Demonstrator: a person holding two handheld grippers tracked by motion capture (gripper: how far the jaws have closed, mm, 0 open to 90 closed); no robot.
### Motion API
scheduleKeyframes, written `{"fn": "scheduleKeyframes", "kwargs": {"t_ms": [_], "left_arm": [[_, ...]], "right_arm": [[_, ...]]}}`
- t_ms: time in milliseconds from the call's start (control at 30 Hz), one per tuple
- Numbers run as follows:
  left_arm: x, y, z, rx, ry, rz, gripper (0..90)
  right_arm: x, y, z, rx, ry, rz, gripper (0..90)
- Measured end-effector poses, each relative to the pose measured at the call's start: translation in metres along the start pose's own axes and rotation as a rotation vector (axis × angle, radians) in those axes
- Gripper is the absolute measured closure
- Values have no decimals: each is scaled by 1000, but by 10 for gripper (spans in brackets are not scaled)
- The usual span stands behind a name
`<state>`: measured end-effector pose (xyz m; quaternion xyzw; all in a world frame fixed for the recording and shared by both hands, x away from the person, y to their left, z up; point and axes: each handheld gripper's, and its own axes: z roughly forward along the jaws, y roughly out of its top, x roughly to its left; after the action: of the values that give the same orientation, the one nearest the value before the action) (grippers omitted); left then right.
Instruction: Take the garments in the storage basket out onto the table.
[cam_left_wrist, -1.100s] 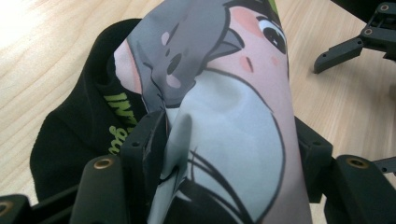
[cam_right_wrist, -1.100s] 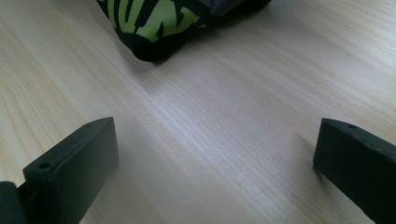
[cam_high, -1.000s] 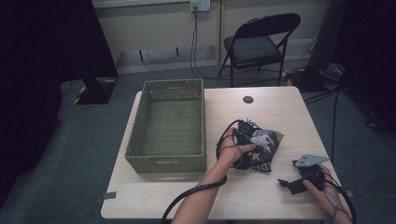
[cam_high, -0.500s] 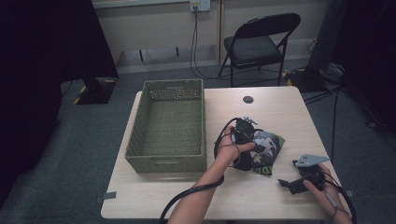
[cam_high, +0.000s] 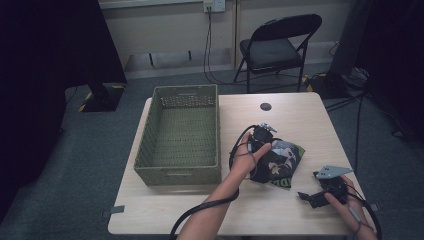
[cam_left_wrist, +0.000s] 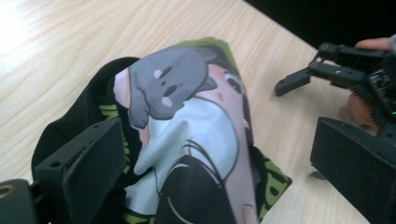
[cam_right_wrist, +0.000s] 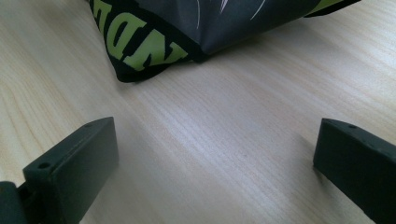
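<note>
Left edge of the table (cam_high: 150, 220): the green woven basket (cam_high: 178, 171) is sitting empty, its right wall just beside the person's left forearm.

Moving right: the left gripper (cam_high: 263, 135) is hovering over the printed bag (cam_high: 280, 162), a soft black and lime-green pouch with a cartoon face and a grey animal figure on it. In the left gripper view the jaws are standing wide apart, one on either side of the bag (cam_left_wrist: 187, 140), and the pads are not pressing the fabric. The jaws have just been opening: a second ago the left hand sat lower and more to the left on the bag's near side, and the bag lay a little more bunched under it. Now it is lying slack and flat on the table, to the right of the basket and apart from it.

Judgement: this is reading as a release or a re-grip, not a carry. The bag is not yet secured, so the basket is staying unfilled.

Far right: the right gripper (cam_high: 320, 192) is resting low at the table's near right corner, jaws spread and holding nothing, pointed at the bag's lettered corner (cam_right_wrist: 144, 51). It is taking no part at present.
</note>
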<state>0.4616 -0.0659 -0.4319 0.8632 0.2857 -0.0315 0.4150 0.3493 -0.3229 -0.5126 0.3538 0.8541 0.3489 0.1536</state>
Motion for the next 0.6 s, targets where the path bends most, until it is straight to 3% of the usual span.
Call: {"fn": "scheduleKeyframes", "kwargs": {"t_ms": [600], "left_arm": [[-7, -2, -20, -41, -46, 22, 26]], "right_arm": [[0, 0, 0, 0, 0, 0, 0]]}}
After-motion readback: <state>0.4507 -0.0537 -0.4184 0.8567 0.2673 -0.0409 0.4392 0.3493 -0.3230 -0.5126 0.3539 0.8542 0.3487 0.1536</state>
